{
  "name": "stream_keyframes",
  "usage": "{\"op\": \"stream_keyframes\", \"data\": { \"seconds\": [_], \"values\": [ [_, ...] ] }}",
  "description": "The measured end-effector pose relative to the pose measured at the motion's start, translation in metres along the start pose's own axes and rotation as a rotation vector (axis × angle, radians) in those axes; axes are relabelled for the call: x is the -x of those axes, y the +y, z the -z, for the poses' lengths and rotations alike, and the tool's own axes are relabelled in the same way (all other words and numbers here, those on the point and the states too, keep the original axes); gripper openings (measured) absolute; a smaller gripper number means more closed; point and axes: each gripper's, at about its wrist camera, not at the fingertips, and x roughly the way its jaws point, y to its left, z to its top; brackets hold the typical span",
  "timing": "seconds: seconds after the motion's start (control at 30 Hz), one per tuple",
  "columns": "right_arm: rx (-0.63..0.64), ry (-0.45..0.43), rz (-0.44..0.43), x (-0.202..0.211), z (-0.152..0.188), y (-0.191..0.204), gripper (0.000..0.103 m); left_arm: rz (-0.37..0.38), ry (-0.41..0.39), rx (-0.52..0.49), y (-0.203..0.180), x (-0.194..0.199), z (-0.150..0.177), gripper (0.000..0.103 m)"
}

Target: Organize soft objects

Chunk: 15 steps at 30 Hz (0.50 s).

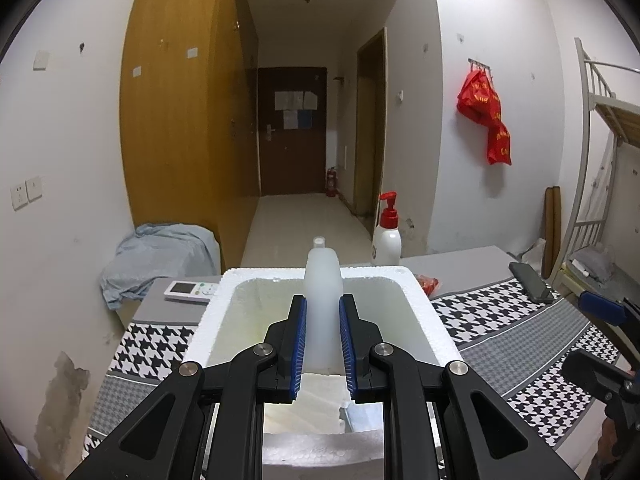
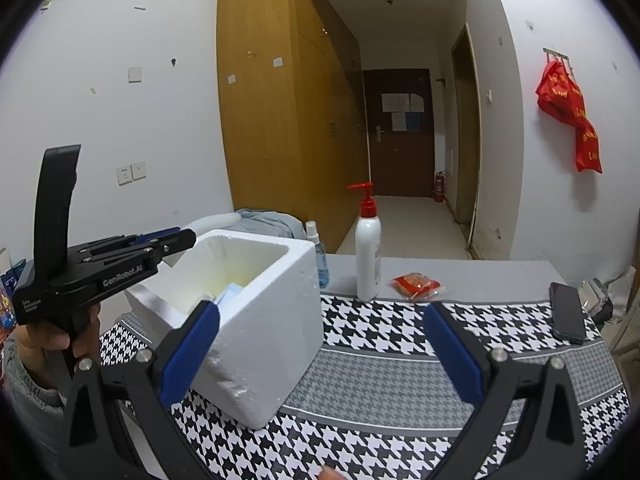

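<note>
Left wrist view, going from left to right: one crumpled pale blue cloth (image 1: 158, 258) lies at the far left beside the table, then one white remote control (image 1: 191, 290) rests on the grey table edge. Next comes one white foam box (image 1: 320, 322), open at the top, which stands on the houndstooth tablecloth (image 1: 516, 332). The left gripper (image 1: 323, 344) is held over this box, and its two blue pads press narrowly on one translucent white squeeze bottle (image 1: 323, 300), which stands upright between them above the box's inside. Behind the box, one white pump bottle with a red pump (image 1: 387, 232) stands on the table. One small red packet (image 1: 427, 283) shows only partly just past the right rim of the box. Further right lies one dark phone (image 1: 530, 282). At the far right edge, a part of the right gripper (image 1: 608, 320) comes into view.

From the right wrist view, a hand (image 2: 60, 344) at the left holds the left gripper body, which reaches over the foam box. I can see something pale blue and white inside the box, but I cannot tell what it is. One small blue spray bottle (image 2: 319, 254) stands just behind the box, near the pump bottle. The red packet lies on the bare grey table, well apart from the box. The right gripper's two fingers stand wide apart over the tablecloth with nothing between them.
</note>
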Motion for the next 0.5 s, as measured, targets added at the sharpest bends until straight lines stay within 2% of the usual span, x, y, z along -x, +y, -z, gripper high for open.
{"op": "stream_keyframes", "data": {
  "seconds": [0.13,0.33,0.4,0.43,0.47,0.5],
  "values": [
    [0.006,0.001,0.006,0.002,0.003,-0.001,0.103,-0.017,0.004,-0.014,-0.002,-0.005,-0.001,0.019],
    [-0.001,-0.003,0.015,0.005,0.006,-0.006,0.103,-0.031,0.026,-0.022,-0.005,-0.013,-0.001,0.027],
    [-0.007,-0.003,0.016,0.006,0.007,-0.008,0.103,-0.037,0.018,-0.029,-0.006,-0.012,-0.001,0.049],
    [-0.009,-0.003,0.017,0.007,0.007,-0.009,0.103,-0.046,0.009,-0.034,-0.008,-0.011,-0.001,0.071],
    [-0.009,-0.004,0.02,0.007,0.007,-0.01,0.103,-0.061,-0.009,-0.038,-0.008,-0.007,0.0,0.083],
    [-0.009,-0.004,0.021,0.008,0.007,-0.01,0.103,-0.068,-0.023,-0.038,-0.008,-0.005,0.0,0.085]
  ]
}}
